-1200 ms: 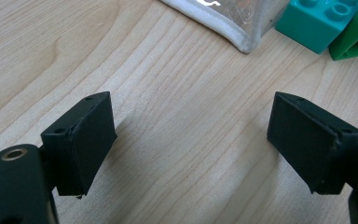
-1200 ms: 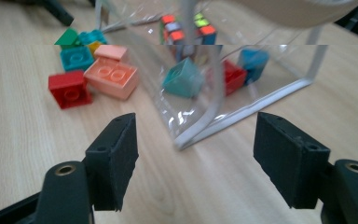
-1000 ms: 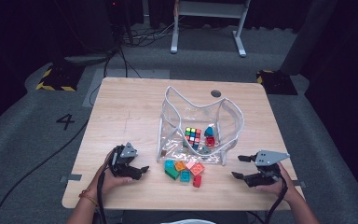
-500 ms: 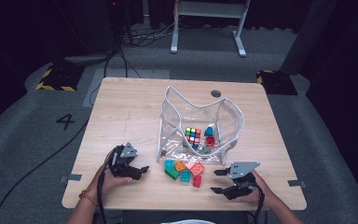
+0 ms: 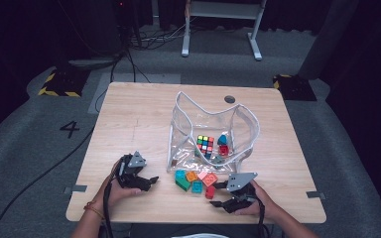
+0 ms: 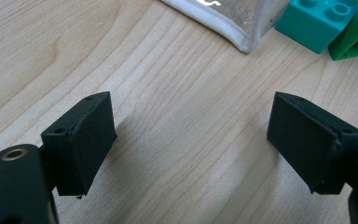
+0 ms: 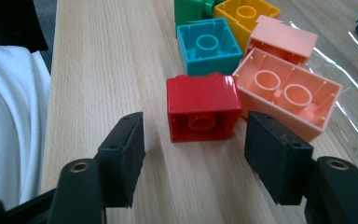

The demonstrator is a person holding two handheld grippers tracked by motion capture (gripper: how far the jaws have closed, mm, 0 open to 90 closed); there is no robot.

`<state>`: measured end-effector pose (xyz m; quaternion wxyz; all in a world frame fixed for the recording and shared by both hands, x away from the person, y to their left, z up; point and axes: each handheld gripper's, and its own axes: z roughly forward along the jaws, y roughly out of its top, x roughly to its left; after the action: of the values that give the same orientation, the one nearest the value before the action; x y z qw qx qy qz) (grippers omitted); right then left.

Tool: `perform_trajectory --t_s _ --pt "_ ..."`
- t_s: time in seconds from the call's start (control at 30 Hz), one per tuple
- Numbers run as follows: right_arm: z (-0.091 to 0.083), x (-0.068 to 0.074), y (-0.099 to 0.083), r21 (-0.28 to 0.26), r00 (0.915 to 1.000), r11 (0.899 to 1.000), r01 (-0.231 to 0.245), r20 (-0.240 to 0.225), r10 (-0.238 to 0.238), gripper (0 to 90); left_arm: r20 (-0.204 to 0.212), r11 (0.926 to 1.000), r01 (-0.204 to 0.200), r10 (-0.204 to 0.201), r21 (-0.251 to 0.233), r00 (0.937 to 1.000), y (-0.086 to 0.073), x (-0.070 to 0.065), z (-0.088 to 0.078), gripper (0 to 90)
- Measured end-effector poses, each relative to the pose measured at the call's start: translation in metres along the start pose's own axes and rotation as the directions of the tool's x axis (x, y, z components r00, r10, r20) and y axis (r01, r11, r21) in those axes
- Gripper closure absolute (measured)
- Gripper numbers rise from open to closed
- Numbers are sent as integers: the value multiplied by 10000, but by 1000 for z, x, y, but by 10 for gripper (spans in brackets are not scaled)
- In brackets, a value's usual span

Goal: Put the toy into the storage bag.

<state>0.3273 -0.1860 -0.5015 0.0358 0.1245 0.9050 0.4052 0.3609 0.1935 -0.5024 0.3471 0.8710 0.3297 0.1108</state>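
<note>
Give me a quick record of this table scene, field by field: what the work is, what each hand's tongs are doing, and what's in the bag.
work: moving toy bricks by the clear bag
right tongs: open, jaws just been closing, lined up on red brick, not touching
left tongs: open, nothing between the jaws
loose bricks: teal, yellow, green, two pink
in bag: colour cube, a few small pieces

A white "4" is painted on the grey floor (image 5: 39, 144) left of the table.

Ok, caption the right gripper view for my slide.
Open right tongs approach a red block lying beside pink and teal blocks.
</note>
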Motion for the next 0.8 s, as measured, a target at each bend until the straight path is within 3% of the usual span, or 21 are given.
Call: perform_trajectory --t_s 0.17,0.43,0.8 --pt "4 2 4 82 9999 9999 111 79 -112 424 -4 10000 1 -1 0 10000 0 0 0 153" --pt "5 2 5 -109 9998 9999 78 159 -76 588 -7 10000 -2 2 1 10000 0 0 0 153" --pt "-12 -5 -3 -245 9986 9986 462 275 -456 590 -13 10000 -2 2 3 10000 0 0 0 153"
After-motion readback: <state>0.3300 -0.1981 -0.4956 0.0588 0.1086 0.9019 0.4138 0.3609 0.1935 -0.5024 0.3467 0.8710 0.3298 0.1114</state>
